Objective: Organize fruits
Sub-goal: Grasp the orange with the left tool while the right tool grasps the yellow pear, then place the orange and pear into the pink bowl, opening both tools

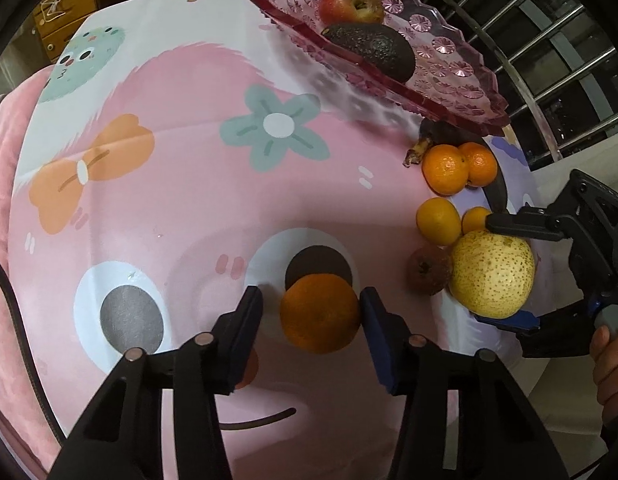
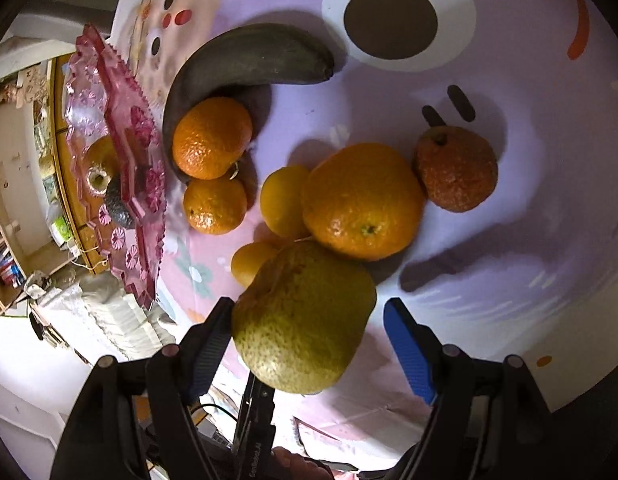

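Progress check on the fruit sorting — honestly not very far in yet. The pink glass tray only has an apple and an avocado on it so far, and everything else sits out on the cartoon tablecloth.

My left gripper is down around a lone orange, one pad on each side. The right pad looks to be touching the peel, but there's a visible gap on the left, so I'd call it not gripped yet. My right gripper straddles the big speckled pear — its left pad is against the skin, the blue right pad stands clear, so also no real hold.

Left to move: that pear, the large orange touching it, four smaller citrus nearby, a wrinkly reddish fruit (can't tell what it is), and a very dark banana beside the tray.
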Demonstrator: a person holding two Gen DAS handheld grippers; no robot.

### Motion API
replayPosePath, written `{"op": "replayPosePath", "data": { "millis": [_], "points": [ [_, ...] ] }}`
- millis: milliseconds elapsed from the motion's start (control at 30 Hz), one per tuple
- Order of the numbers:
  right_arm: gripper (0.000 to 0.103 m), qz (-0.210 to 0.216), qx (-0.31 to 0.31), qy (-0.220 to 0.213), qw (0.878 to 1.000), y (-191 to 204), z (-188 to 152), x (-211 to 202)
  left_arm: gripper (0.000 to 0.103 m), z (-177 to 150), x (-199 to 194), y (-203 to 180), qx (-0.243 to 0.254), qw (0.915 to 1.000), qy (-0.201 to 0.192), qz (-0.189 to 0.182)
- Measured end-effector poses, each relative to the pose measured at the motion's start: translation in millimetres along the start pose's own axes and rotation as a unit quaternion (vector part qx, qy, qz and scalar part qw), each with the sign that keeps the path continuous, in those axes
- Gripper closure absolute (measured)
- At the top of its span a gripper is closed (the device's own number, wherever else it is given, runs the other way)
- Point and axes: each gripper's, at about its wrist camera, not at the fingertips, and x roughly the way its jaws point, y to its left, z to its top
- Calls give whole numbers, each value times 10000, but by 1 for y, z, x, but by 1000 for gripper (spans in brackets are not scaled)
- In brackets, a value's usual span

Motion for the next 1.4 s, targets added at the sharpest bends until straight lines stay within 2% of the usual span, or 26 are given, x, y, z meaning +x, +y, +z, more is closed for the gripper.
{"op": "replayPosePath", "data": {
  "millis": [33,100,500,800,967,1133,1267,1400],
  "points": [
    [29,15,22,-17,10000,-1,0,0,64,0,1,-1,0,9999,20,-109],
    [35,132,45,-27,9999,-1,0,0,65,0,2,-1,5,9999,16,-122],
    [36,38,9,26,10000,-5,-10,-2,66,1,-1,-4,51,10000,-5,-62],
    [36,-7,-882,-227,9958,25,-21,-26,66,-4,-30,-16,86,9997,-244,5],
    [36,-76,-1554,-366,9871,48,-24,-45,66,-3,-54,-27,45,9988,-480,109],
    [36,-193,-2240,-433,9734,71,-20,-64,66,3,-80,-41,-112,9967,-775,202],
    [36,-247,-2742,-544,9598,89,-15,-77,66,12,-94,-58,-154,9944,-1019,242],
    [36,-335,-3309,-748,9401,111,-10,-90,66,26,-104,-74,-171,9915,-1260,263]
  ]
}}
